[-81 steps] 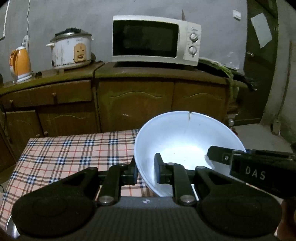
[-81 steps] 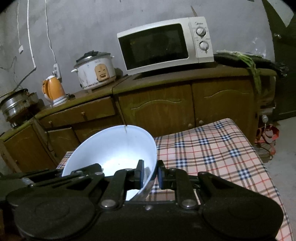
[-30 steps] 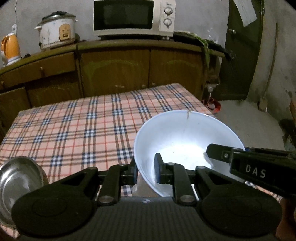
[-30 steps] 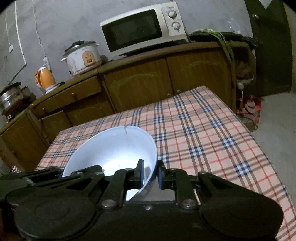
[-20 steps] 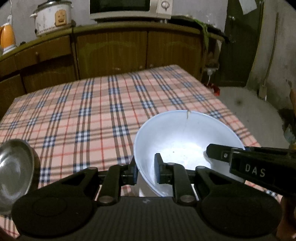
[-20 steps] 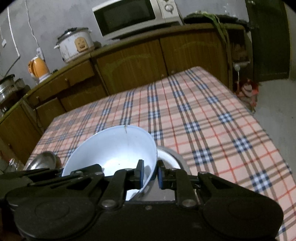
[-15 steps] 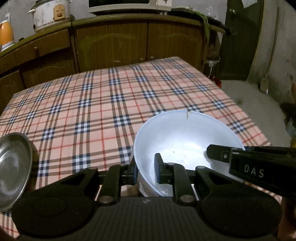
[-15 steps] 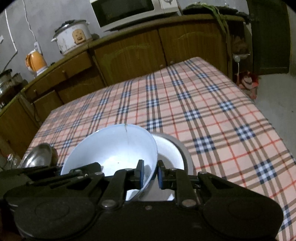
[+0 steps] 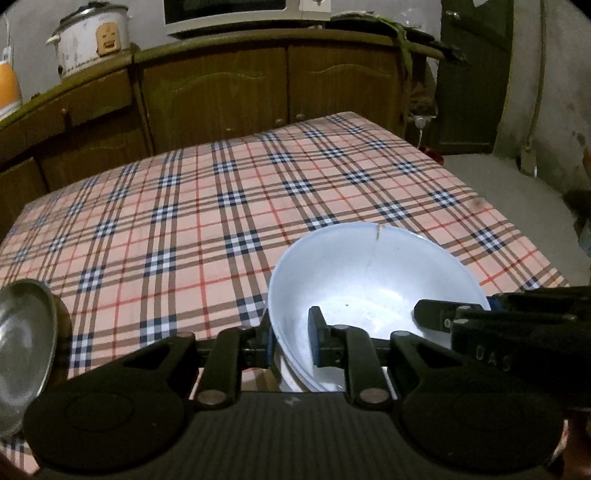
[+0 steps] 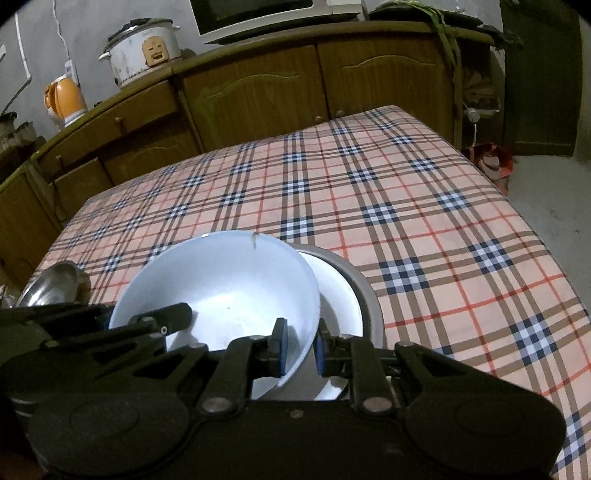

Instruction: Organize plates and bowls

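Both grippers hold one white bowl (image 9: 373, 284) by its rim. My left gripper (image 9: 291, 338) is shut on its left rim. My right gripper (image 10: 300, 347) is shut on its right rim, and the bowl also shows in the right wrist view (image 10: 221, 291). The bowl hangs low and tilted over a white dish (image 10: 338, 295) that sits inside a steel plate (image 10: 364, 291) on the checked tablecloth (image 10: 406, 221). Whether the bowl touches the dish is hidden. A steel bowl (image 9: 22, 347) stands at the left near edge of the table.
Brown cabinets (image 9: 258, 85) run behind the table, with a rice cooker (image 10: 142, 48), an orange kettle (image 10: 64, 98) and a microwave (image 9: 229, 14) on top. A dark door (image 9: 476, 74) and bare floor (image 9: 517, 192) lie to the right.
Both grippers have lowered the white bowl from high in the air down toward the table, over the white dish and steel plate. Both grips are unchanged.
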### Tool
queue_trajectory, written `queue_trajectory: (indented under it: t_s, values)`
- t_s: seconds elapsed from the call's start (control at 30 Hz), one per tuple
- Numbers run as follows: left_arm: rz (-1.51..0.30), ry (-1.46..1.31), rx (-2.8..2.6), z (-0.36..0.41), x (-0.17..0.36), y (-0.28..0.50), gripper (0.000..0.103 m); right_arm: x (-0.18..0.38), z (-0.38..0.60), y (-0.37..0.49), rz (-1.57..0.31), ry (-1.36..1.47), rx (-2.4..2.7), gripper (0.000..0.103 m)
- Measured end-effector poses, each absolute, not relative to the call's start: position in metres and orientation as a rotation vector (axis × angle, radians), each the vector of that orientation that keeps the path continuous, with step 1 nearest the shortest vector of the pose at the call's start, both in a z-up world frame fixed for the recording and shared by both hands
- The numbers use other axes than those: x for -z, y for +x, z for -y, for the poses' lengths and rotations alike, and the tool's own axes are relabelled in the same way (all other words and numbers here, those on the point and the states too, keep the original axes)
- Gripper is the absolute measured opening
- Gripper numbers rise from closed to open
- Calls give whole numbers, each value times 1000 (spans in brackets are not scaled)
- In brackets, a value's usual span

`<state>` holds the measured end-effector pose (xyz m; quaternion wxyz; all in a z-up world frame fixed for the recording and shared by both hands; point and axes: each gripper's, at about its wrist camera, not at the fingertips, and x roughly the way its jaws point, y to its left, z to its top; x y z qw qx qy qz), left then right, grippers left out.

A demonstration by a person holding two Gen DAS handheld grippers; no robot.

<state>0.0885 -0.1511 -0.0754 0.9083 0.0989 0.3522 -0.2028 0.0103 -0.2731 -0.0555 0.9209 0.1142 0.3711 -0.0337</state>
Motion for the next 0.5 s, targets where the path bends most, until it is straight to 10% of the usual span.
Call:
queue_trajectory:
  t_s: [0.5]
  values:
    - [-667, 202, 434, 152, 83, 80, 38, 65, 275, 9, -786, 226, 78, 20]
